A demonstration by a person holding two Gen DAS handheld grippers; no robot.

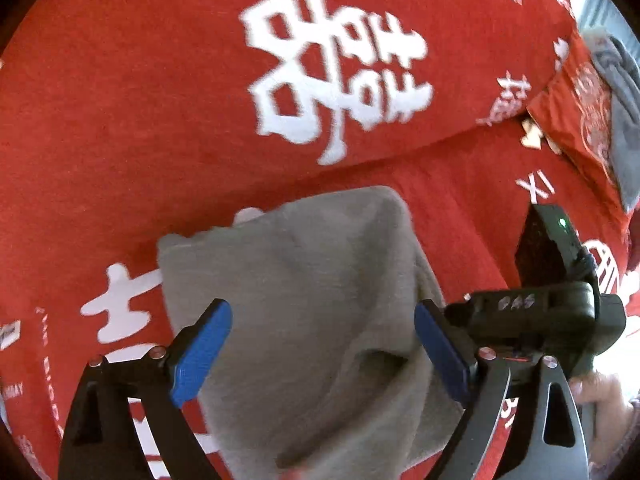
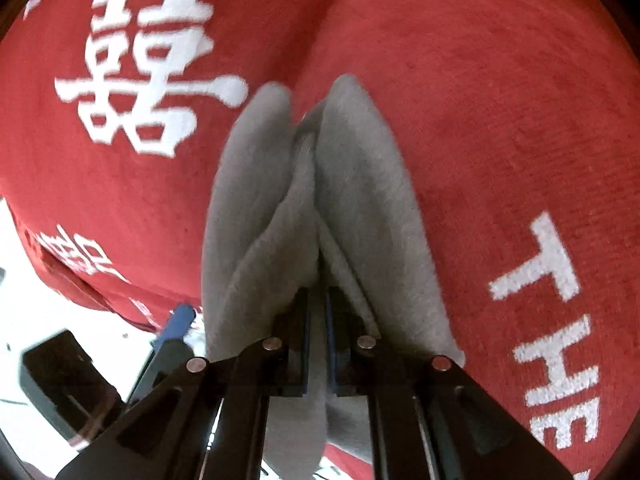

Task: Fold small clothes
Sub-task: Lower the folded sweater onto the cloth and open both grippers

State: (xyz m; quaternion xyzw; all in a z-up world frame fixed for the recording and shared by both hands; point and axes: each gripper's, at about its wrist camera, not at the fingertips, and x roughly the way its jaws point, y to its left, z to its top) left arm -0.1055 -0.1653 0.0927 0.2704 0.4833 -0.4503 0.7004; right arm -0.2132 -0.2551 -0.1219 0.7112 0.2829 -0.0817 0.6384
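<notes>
— So where is the cloth [image 1: 304, 320]?

— Grey, soft, lying on the red cover [image 1: 120, 140], the one printed with big white characters [image 1: 336, 64]. From the left wrist view it sits rumpled, one corner pointing up the frame, folds and dips across it.

— And the left gripper [image 1: 322, 354]?

— Wide apart, hanging over the cloth. Its blue pads [image 1: 200, 356] stand either side of the grey fabric with nothing pressed between them.

— The right gripper [image 2: 319, 344]?

— Nearly closed, and pinching. In its own view the cloth [image 2: 320, 208] runs straight out from between the two fingers, bunched into long ridges that fan away over the cover [image 2: 500, 120]. A thin strip of fabric shows in the narrow slot between the pads.

— Can each one see the other?

— Yes. The left view has the right gripper's black body [image 1: 552, 320] at the right edge, just beside the cloth, with a small green light on it and part of a hand [image 1: 600, 396] below. The right view shows one blue pad [image 2: 176, 324] of the left gripper at lower left, next to the cloth's edge.

— Anything else about?

— A second red printed piece [image 1: 576, 120] far right in the left view, with something grey [image 1: 620, 120] lying on it; too blurred to say what. White lettering [image 2: 556, 320] runs along the cover in the right view.
</notes>
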